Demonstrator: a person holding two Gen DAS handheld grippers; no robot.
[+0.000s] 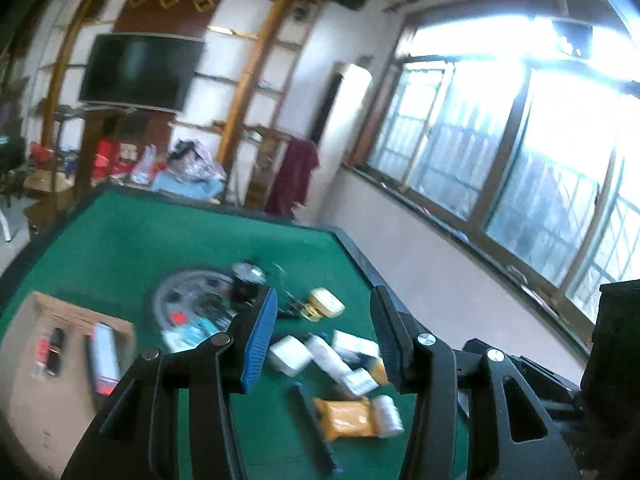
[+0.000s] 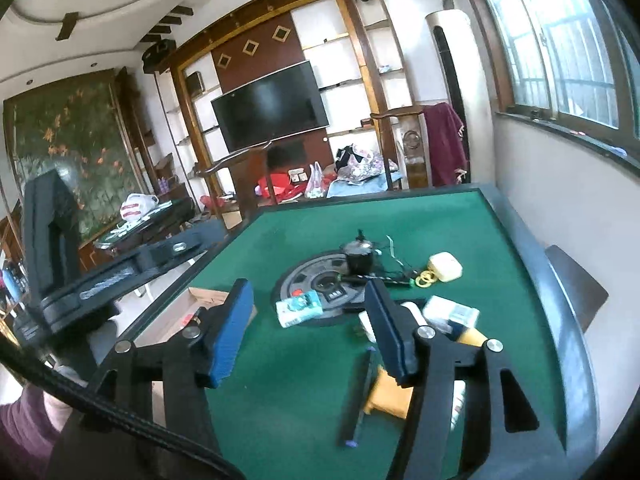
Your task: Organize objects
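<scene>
Both tongs hang above the green-felt bench [image 2: 460, 216], tipped a little downward toward its far side, and nothing is between the pads of either.

The left tongs [image 1: 324, 336] stand apart, with the clutter of small things showing through the gap. The right tongs [image 2: 308, 328] are likewise apart, wider by the look of it. At the left edge of the right wrist view the body of the left tool shows dark and side-on, off the bench's left rim.

The things to be sorted lie in a loose heap on the right half of the bench. A dark comb-like strip [image 2: 356, 396] lies flat, its long axis running from the near edge toward the middle. Beside it is an orange packet [image 1: 346, 418], touching a white roll at its right end. A white box [image 1: 290, 356] and several white packets crowd just beyond. A cream case [image 2: 445, 266] sits farther off, with yellow rings beside it. A teal blister pack [image 2: 299, 309] rests on the round centre panel [image 2: 304, 280]. An open cardboard box [image 1: 60, 360] holds items at the left.
</scene>
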